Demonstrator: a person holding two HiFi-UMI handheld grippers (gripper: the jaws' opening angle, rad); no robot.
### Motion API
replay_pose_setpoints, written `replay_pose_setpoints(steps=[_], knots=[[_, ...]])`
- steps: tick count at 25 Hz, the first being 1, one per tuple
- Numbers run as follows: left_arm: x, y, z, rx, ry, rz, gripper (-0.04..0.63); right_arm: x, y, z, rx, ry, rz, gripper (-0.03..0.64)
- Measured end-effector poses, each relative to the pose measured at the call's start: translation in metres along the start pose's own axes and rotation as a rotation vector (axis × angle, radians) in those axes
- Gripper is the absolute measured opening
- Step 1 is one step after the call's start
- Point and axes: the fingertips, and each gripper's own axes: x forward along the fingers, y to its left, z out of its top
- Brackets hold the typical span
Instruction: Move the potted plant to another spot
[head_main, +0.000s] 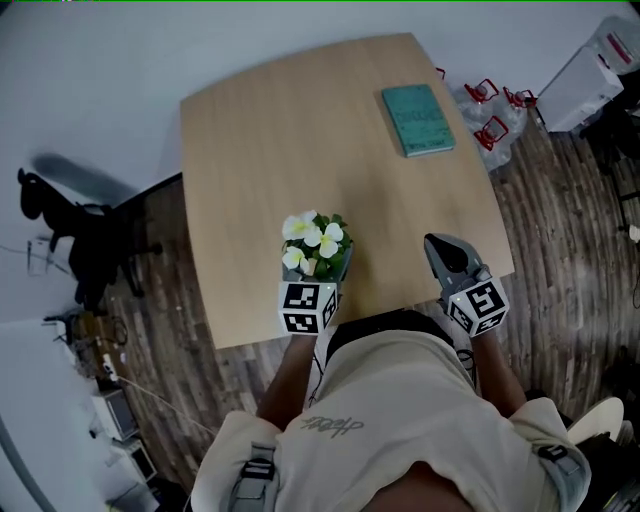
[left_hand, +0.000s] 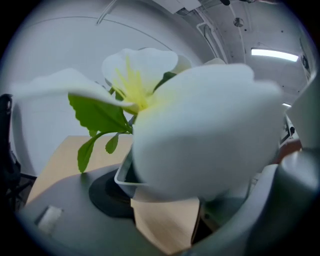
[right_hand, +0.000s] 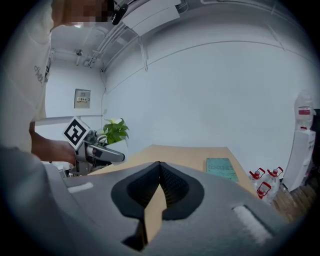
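Observation:
The potted plant (head_main: 316, 245), white flowers and green leaves in a white pot, is near the front edge of the wooden table (head_main: 300, 140). My left gripper (head_main: 318, 270) is shut on the pot, one jaw on each side. In the left gripper view a blurred white flower (left_hand: 200, 135) fills the picture and the pot's rim (left_hand: 125, 181) sits between the jaws. My right gripper (head_main: 441, 244) is shut with nothing in it, over the table's front right part. The right gripper view shows its tips (right_hand: 159, 165) meeting, with the plant (right_hand: 116, 131) and left gripper (right_hand: 102, 152) off to the left.
A teal book (head_main: 417, 119) lies at the table's far right. Water bottles with red handles (head_main: 490, 110) and a white dispenser (head_main: 590, 75) stand on the floor beyond the right corner. Dark equipment (head_main: 80, 235) stands on the floor at the left.

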Motion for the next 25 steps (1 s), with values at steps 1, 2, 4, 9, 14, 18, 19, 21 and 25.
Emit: replay_pose_setpoints(steps=[1, 2, 4, 9, 14, 18, 19, 21, 25], knots=[[0.003, 0.0, 0.001, 0.005, 0.004, -0.013, 0.359, 0.001, 0.0, 0.007, -0.005, -0.008, -0.002, 0.003], [0.005, 0.0, 0.002, 0.008, 0.007, -0.023, 0.359, 0.002, -0.001, 0.014, -0.019, -0.013, -0.008, 0.003], [0.01, -0.002, 0.005, 0.004, 0.003, -0.036, 0.359, 0.004, -0.004, 0.022, -0.047, -0.016, -0.026, 0.003], [0.022, -0.028, 0.012, -0.008, 0.001, -0.051, 0.359, -0.006, -0.021, 0.004, -0.006, 0.004, -0.018, 0.003], [0.038, -0.05, 0.013, -0.021, 0.015, -0.018, 0.359, -0.017, -0.038, -0.005, -0.027, -0.004, 0.037, 0.003], [0.054, -0.078, 0.018, -0.061, 0.023, 0.03, 0.359, -0.035, -0.08, -0.005, -0.057, -0.005, 0.065, 0.003], [0.059, -0.086, 0.021, -0.071, 0.023, 0.037, 0.359, -0.041, -0.094, -0.005, -0.06, -0.006, 0.066, 0.003], [0.069, -0.103, 0.024, -0.075, 0.029, 0.053, 0.359, -0.051, -0.121, -0.008, -0.056, -0.011, 0.065, 0.003], [0.093, -0.133, 0.025, -0.061, 0.04, 0.09, 0.359, -0.068, -0.164, -0.022, -0.085, -0.008, 0.067, 0.003]])
